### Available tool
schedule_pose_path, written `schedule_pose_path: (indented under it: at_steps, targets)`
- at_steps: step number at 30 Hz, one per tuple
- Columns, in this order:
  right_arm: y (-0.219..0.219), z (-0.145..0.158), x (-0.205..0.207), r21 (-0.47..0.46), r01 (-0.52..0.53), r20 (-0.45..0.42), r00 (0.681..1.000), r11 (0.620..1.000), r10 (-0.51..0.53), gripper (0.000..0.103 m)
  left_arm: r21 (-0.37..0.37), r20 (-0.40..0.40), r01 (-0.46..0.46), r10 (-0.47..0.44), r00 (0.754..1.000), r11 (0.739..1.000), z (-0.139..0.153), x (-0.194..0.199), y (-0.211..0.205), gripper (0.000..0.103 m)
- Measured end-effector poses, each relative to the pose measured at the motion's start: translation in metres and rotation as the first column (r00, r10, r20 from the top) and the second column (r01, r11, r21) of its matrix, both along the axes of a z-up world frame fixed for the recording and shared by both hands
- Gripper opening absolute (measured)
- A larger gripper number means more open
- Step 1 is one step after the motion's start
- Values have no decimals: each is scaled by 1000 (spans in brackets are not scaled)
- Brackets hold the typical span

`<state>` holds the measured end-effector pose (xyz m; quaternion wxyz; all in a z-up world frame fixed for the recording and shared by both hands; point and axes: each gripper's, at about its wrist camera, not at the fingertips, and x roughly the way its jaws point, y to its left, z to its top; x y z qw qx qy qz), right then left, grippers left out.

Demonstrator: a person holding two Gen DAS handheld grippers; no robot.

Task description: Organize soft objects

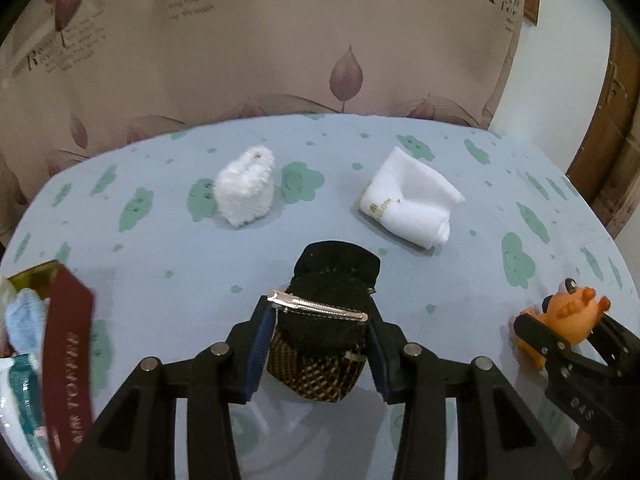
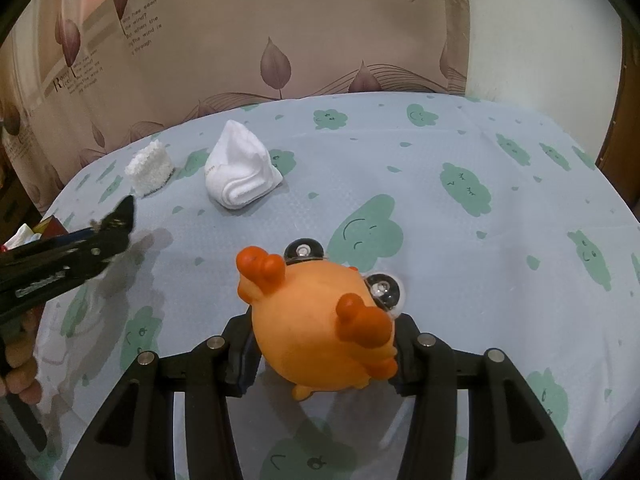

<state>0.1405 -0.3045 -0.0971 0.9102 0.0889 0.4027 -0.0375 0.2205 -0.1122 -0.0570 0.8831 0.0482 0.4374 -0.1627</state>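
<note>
On pale blue cloud-print tablecloth (image 2: 460,148), before leaf-patterned curtain (image 2: 240,32): folded white cloth (image 2: 240,172).

Home: printed curtain (image 1: 280,40), cloud tablecloth (image 2: 500,240) (prob. dining table).

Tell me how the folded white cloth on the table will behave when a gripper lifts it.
The folded white cloth looks floppy: its soft, rounded layers would probably sag and unfold if pinched by one edge. It seems light, thin fabric with no stiff core. It lies flat on the table, so it should not roll.
</note>
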Motion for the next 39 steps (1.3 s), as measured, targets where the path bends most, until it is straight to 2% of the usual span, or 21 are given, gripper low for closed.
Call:
schedule_pose_path:
  at_steps: [4, 11, 16, 23, 34, 39]
  targets:
    - [0, 1, 1, -10, 1, -4, 1000, 1000, -1, 48, 33, 28, -15, 14, 1000, 999, 10, -13, 7, 43]
    - [3, 1, 2, -28, 0, -10, 1000, 1000, -1, 49, -1, 52, -43, 43, 998, 999, 28, -31, 28, 43]
    - [5, 1, 3, -41, 1, -15, 1000, 999, -2, 49, 14, 85, -42, 41, 996, 999, 39, -44, 40, 43]
    - [7, 1, 3, -52, 2, -17, 1000, 999, -3, 49, 16, 86, -67, 65, 994, 998, 44, -56, 57, 43]
    - [9, 1, 3, -56, 1, -19, 1000, 998, -2, 51, 1, 77, -117, 117, 990, 993, 57, -65, 81, 43]
    - [11, 1, 3, -73, -6, -24, 1000, 997, 4, 53, 15, 118, -159, 156, 981, 987, 73, -62, 106, 43]
